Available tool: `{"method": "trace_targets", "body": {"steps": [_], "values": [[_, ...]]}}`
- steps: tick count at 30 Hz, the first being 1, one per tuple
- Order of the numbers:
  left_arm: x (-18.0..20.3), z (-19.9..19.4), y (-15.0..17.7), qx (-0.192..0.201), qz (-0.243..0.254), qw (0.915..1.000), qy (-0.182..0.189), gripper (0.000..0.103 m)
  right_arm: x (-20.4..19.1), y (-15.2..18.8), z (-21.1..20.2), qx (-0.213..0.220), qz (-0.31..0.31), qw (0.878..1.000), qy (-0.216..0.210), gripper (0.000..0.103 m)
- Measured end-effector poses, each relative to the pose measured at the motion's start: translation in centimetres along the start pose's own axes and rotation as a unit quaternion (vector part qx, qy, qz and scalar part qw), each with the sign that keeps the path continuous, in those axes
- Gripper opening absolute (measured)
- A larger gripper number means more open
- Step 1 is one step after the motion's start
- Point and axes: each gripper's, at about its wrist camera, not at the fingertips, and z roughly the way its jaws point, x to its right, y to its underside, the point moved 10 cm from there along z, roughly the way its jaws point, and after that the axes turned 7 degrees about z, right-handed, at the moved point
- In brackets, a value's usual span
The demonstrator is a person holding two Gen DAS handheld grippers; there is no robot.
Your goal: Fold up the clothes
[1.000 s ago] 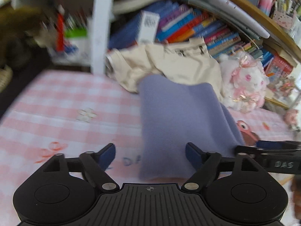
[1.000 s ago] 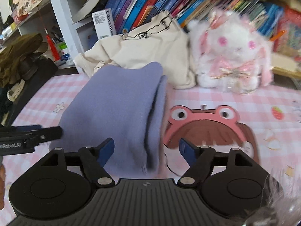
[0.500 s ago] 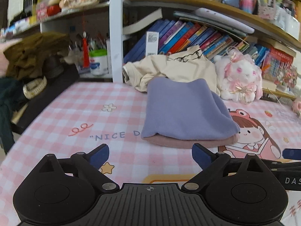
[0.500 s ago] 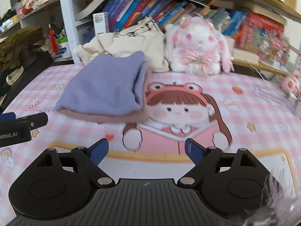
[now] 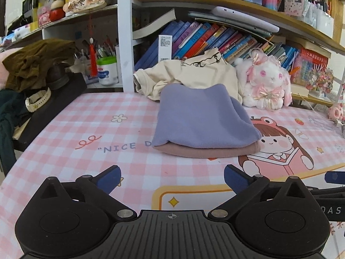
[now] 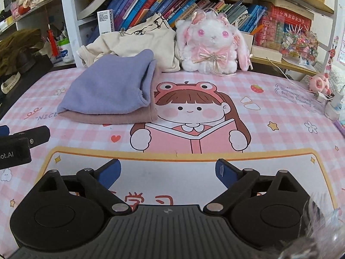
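Both grippers have drawn back from the folded purple garment [image 5: 202,118], now well ahead of the left gripper [image 5: 171,178] and ahead-left of the right gripper [image 6: 167,170], both jaws opening wide with nothing between them.

A folded lavender fleece garment [image 5: 202,118] lies on a folded pink garment [image 5: 207,152] on the pink checked cartoon mat [image 5: 86,129]; behind them a crumpled cream shirt [image 5: 194,75]; right of it, a white plush rabbit [image 5: 265,86].

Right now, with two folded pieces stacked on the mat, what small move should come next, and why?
Probably reach both tongs toward the cream garment, which lies crumpled behind the folded purple piece stacked on the pink one. Left tongs and right tongs are opening, nothing between them.
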Motion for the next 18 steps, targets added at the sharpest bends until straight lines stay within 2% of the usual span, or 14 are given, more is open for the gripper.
{"method": "trace_targets", "body": {"steps": [18], "values": [[0.25,0.22,0.48,-0.016,0.002,0.9998,0.007,0.103,-0.16,0.33,0.36,-0.008,-0.001,1.0,0.001,0.098]]}}
